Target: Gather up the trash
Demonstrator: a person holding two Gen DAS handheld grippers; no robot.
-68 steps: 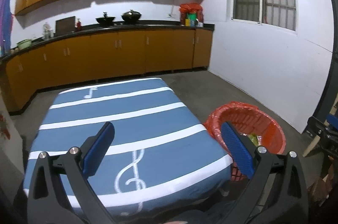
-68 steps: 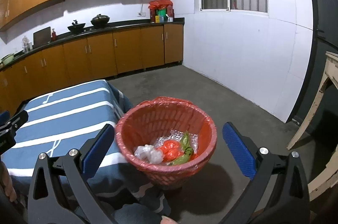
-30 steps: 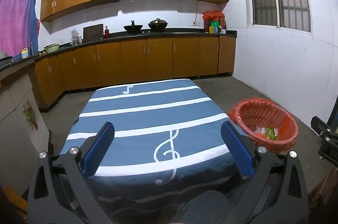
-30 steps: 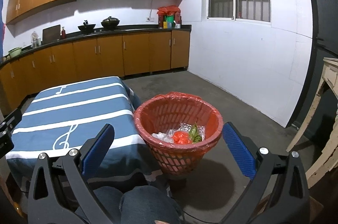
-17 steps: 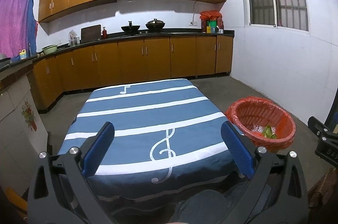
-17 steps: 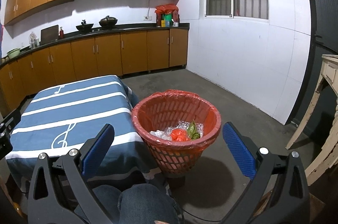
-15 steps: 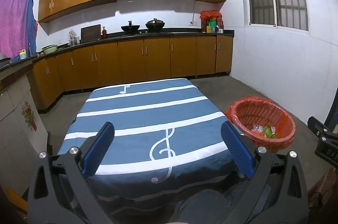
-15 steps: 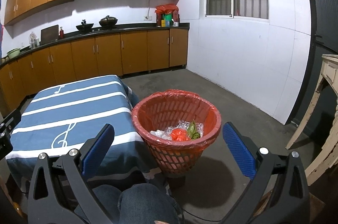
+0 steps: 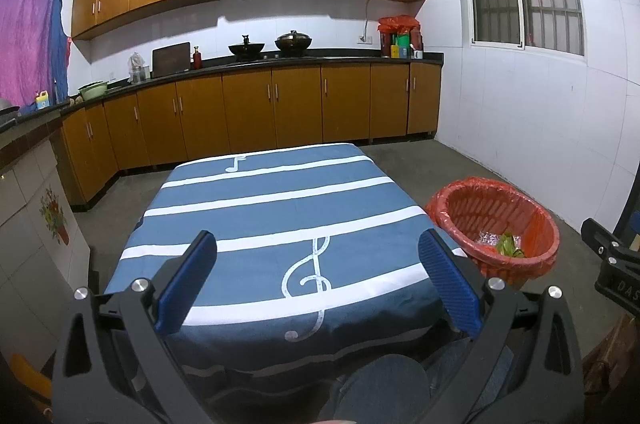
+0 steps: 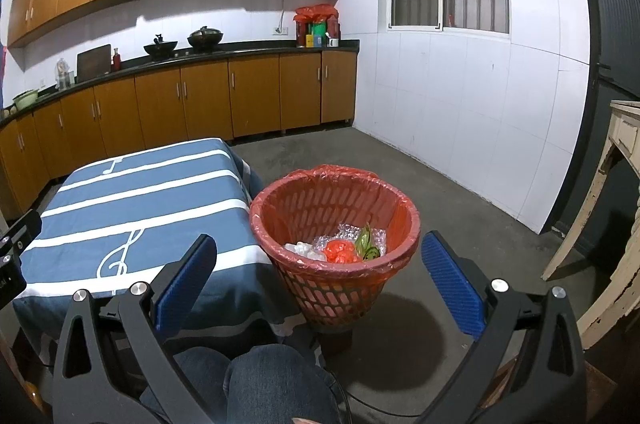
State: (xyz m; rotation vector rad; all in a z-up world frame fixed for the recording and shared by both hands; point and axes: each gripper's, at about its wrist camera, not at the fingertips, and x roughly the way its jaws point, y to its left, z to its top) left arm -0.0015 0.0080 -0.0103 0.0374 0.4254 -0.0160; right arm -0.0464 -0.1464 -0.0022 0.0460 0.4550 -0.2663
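Both tools are idle. The left gripper [image 9: 318, 274] has its jaws spread wide apart with nothing between them, held above the near edge of the table [image 9: 256, 208]. The right gripper [image 10: 318, 274] is likewise wide apart and unloaded, held near the red basket [image 10: 394, 266].

The table carries a blue cloth with white stripes and a treble clef. No loose item shows on its surface in either view.

The basket stands on the floor just beside the table's right edge and is lined with a red plastic bag. Inside lie crumpled clear plastic [image 10: 352, 234], a whitish wad [image 10: 300, 249], a red-orange piece [image 10: 339, 251] and a green scrap [image 10: 366, 238]. All sit at the bottom, well below the rim.

Assessment: the collection step appears finished, since every visible piece of trash is already in the basket and neither tool holds anything. The floor around the basket shows no litter, though the area under the table is hidden.

Next move, as a judgement: check the floor and the far side of the table for stray pieces. If none is found, the remaining option is to gather the bag's rim, which would call for both tools to close on the thin film at opposite sides.
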